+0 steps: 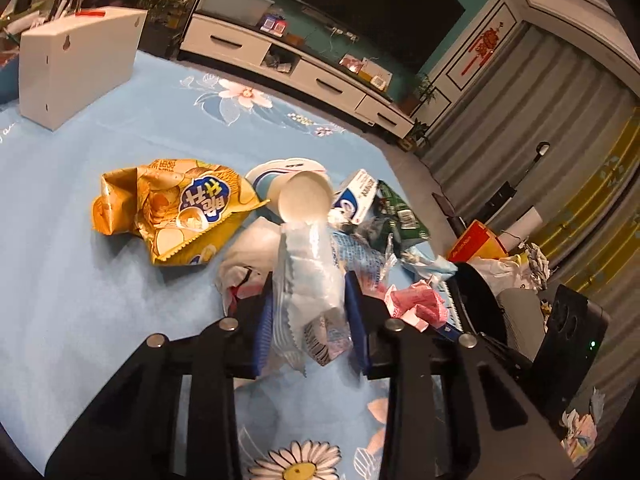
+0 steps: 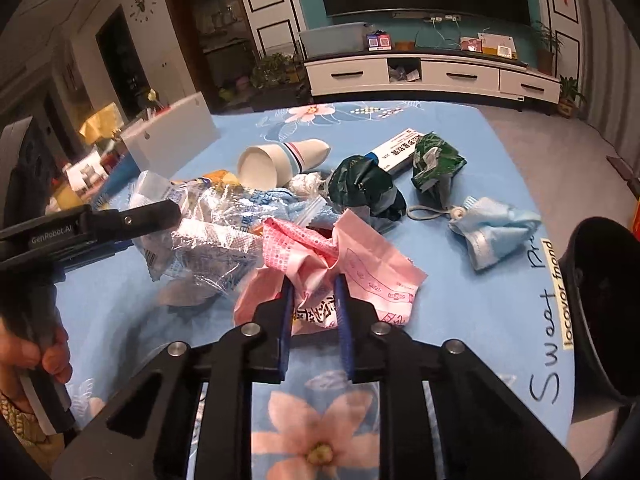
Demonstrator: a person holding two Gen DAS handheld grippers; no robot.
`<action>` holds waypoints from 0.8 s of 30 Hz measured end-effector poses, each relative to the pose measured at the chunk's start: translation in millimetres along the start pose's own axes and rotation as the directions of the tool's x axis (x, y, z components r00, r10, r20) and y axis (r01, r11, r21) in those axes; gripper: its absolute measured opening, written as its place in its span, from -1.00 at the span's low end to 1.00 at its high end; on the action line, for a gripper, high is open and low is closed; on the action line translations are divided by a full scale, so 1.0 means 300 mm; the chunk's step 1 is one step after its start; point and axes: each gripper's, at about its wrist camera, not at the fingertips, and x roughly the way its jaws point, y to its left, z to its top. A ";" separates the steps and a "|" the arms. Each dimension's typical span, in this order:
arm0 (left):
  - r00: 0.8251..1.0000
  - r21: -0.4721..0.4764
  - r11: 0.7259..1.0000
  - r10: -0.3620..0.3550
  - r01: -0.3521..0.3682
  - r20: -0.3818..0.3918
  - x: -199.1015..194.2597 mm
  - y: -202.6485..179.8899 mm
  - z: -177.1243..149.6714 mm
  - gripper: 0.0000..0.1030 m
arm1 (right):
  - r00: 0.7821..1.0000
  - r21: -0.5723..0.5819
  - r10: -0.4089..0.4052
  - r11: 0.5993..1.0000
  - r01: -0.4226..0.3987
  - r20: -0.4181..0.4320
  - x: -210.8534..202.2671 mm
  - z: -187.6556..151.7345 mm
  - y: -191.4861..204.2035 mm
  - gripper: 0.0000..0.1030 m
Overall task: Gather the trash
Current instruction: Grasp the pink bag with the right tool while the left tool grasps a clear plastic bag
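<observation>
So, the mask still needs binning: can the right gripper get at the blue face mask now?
Probably not yet: the right gripper is shut on the pink wrapper; otherwise the blue face mask lies uncovered.

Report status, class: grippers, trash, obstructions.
Left hand-held gripper shut on clear wrapper. Right hand-held gripper shut on pink wrapper. Black bin unobstructed.

left tongs (image 1: 310, 304) pinching clear plastic wrapper (image 1: 310, 276), table (image 1: 100, 280)

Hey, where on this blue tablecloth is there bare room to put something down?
Bare cloth lies between the white box and the yellow snack bag, and left of that bag. Another patch sits between the blue face mask and the black bin. The middle is crowded: paper cups, clear wrapper, pink wrapper, green wrappers.
</observation>
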 end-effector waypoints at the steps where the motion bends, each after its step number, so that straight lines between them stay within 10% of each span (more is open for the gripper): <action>1: 1.000 0.010 1.000 -0.008 0.008 0.008 -0.024 -0.010 -0.006 -0.35 | 1.000 0.004 0.007 1.000 -0.007 0.008 -0.019 0.000 -0.001 -0.59; 16: 1.000 0.070 0.997 0.022 -0.020 -0.020 -0.148 -0.064 -0.126 -0.10 | 0.998 0.053 0.034 0.998 -0.037 0.048 -0.181 -0.042 -0.039 -0.59; 24: 0.996 0.085 0.996 0.000 0.008 -0.090 -0.130 -0.083 -0.204 -0.33 | 0.998 0.071 0.045 0.996 -0.048 0.051 -0.209 -0.073 -0.057 -0.59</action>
